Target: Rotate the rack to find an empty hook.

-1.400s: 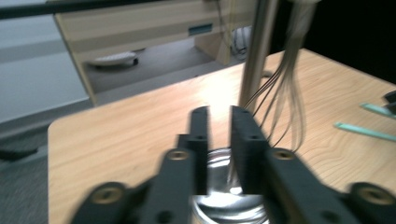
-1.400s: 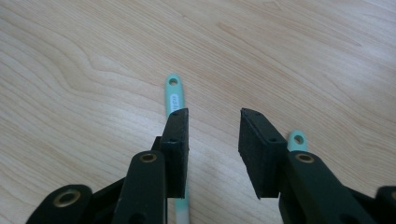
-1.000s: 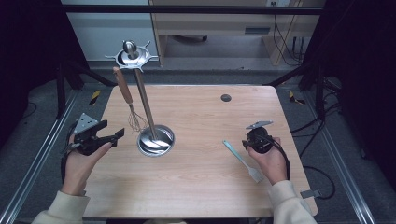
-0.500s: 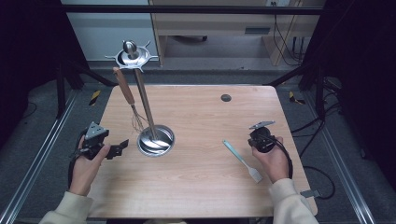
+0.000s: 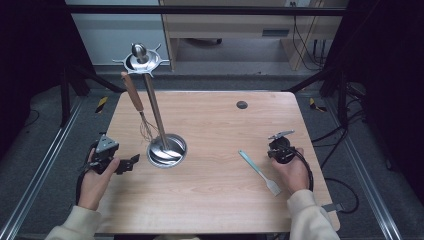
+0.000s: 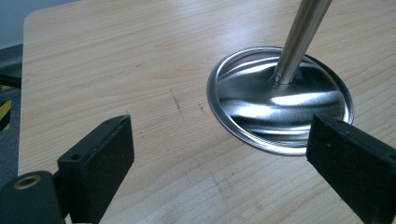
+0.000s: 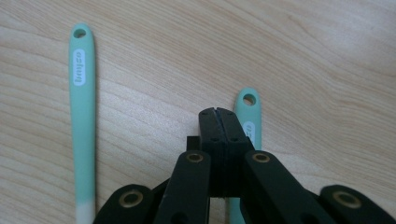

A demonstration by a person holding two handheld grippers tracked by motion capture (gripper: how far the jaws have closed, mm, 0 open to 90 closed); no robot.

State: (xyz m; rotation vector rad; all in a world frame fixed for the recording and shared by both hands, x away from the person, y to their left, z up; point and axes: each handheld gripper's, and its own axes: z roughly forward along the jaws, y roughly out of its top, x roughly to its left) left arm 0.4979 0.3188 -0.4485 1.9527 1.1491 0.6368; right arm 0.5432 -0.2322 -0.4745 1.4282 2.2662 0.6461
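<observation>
The work in hand looks like the start of a pick-up: the right gripper hangs low over the table with its jaws pressed flat together and nothing between them. Their tips sit just above the holed handle end of a green spatula, which lies flat on the wood and runs back beneath the tool. A second spatula lies to its left in the right gripper view, roughly parallel to it and apart from it, its pale head towards the person. On the other side, the left gripper points at the round metal base of the utensil stand. Its jaws have just been opening and now stand wide, empty, with bare wood between them and the rim of the base just ahead of one jaw. A whisk with a wooden handle hangs from the top of the stand beside its pole. Judging by this, the spatulas are probably bound for the stand too. The next move would call for the right jaws to spread and drop astride the narrow handle. They should close across its width, near the hole, because a flat handle lying on wood gives little edge to catch.
</observation>
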